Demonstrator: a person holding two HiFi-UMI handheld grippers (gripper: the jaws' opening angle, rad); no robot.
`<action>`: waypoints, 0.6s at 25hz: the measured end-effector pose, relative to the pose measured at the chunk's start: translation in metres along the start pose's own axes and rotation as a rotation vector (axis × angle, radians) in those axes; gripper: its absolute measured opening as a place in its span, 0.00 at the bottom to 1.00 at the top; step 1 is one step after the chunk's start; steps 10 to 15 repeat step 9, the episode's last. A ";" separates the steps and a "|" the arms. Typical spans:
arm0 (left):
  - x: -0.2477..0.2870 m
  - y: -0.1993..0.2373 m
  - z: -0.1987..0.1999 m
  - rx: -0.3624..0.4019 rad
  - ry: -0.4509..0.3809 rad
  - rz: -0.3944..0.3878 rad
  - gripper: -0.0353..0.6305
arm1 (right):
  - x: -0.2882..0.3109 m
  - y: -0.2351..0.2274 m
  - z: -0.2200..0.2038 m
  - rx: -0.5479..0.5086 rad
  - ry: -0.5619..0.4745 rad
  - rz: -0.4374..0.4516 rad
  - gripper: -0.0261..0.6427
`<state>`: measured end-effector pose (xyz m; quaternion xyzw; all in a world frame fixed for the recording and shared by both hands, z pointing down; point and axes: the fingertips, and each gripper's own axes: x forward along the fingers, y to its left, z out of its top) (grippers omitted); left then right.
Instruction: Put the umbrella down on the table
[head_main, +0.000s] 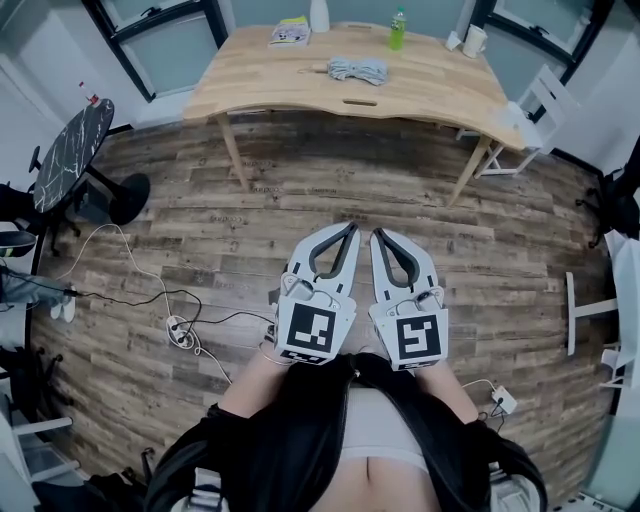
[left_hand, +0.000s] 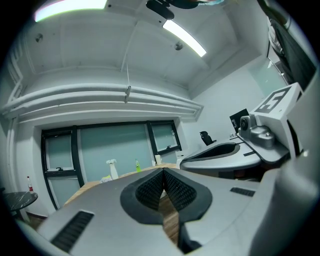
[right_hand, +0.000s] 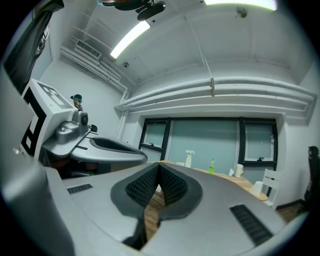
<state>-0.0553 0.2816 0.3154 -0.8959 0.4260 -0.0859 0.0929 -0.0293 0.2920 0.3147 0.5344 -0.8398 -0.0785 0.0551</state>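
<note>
Both pale grey: left gripper (head_main: 350, 230), right gripper (head_main: 379, 234) (black ribbed pads (left_hand: 150, 190)). Behind the jaws, black-and-white marker cubes (head_main: 312, 330). The person wears a black jacket (head_main: 290, 450).

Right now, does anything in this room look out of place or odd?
Loose black and white cables trail across the dark wooden plank floor to a white power strip at the person's left, a possible trip hazard. On the light wooden table nothing looks spilled or tipped.
</note>
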 end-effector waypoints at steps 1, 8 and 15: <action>0.000 0.001 -0.001 0.002 0.001 -0.001 0.06 | 0.001 0.001 0.000 -0.002 -0.001 -0.002 0.08; -0.003 0.003 -0.004 -0.004 -0.001 -0.004 0.06 | 0.000 0.004 0.000 0.004 -0.002 -0.010 0.08; -0.003 0.004 -0.004 -0.005 -0.002 -0.005 0.06 | 0.000 0.004 0.000 0.001 -0.001 -0.011 0.08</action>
